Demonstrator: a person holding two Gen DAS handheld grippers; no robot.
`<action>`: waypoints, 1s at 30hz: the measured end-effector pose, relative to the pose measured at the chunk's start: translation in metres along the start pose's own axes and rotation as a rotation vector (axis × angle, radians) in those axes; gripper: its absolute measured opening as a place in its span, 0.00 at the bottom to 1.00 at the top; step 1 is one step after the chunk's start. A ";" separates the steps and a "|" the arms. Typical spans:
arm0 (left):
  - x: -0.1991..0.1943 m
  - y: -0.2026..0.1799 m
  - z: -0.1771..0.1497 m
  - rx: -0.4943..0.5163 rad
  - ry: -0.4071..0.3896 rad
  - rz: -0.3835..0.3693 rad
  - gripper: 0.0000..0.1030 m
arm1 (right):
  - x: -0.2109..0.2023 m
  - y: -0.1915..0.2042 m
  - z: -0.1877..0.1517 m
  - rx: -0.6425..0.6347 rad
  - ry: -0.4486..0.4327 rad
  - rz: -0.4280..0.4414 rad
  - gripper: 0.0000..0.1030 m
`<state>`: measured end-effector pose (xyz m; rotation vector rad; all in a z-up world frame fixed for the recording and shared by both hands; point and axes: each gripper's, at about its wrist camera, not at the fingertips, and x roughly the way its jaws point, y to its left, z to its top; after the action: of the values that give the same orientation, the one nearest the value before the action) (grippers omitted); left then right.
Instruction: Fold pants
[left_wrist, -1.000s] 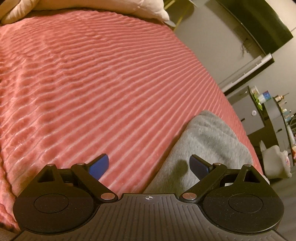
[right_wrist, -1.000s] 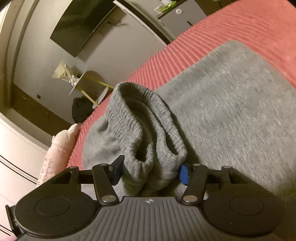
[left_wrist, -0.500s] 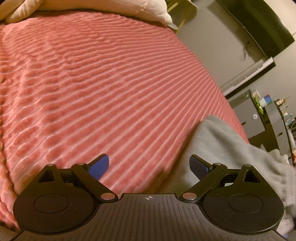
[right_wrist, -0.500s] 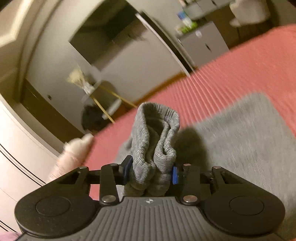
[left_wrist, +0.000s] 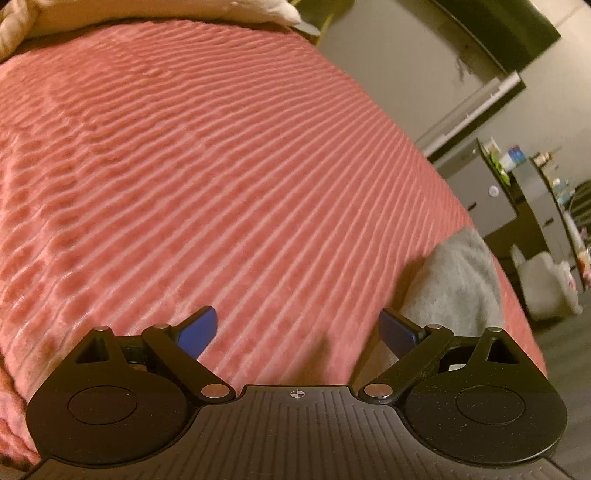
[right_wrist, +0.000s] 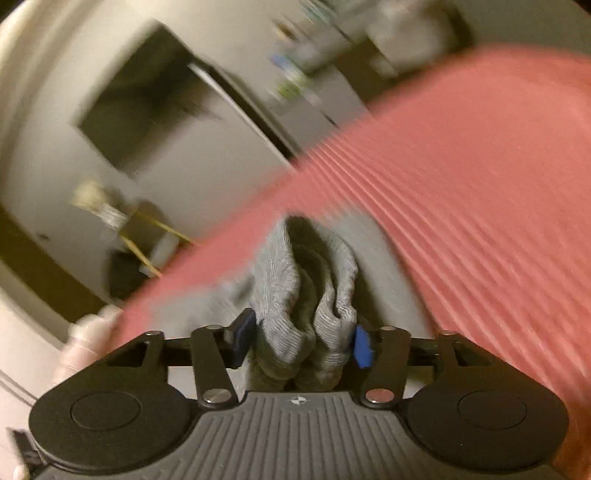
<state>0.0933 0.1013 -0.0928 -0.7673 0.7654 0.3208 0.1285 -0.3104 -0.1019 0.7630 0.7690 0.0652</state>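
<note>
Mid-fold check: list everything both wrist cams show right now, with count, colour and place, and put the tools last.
pants: one pair, grey; bunched ribbed end pinched in the right tool, the rest lying on the blanket
blanket: one, pink-red, ribbed; covers the bed, fills the left view
bedding: pale cream, piled at the far end of the bed
TV screen: one, dark, on the grey wall; blurred
cabinet: grey, with small items on top, by the wall past the bed
soft toy: one, white, on the floor beside the bed
left tool: black, blue pads, open, holding nothing, above the blanket
right tool: black, blue pads, shut on the pants
</note>
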 end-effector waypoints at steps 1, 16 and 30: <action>0.000 -0.002 -0.001 0.015 0.001 0.004 0.95 | 0.000 -0.006 0.000 0.036 0.007 0.030 0.62; -0.020 -0.026 -0.011 0.178 -0.002 0.120 0.95 | 0.001 -0.002 -0.005 -0.035 0.039 0.104 0.55; -0.052 -0.088 -0.070 0.614 -0.002 0.021 0.95 | 0.002 -0.031 0.002 0.133 0.038 0.209 0.51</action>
<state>0.0680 -0.0100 -0.0434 -0.1803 0.8122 0.0918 0.1253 -0.3335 -0.1219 0.9699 0.7328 0.2189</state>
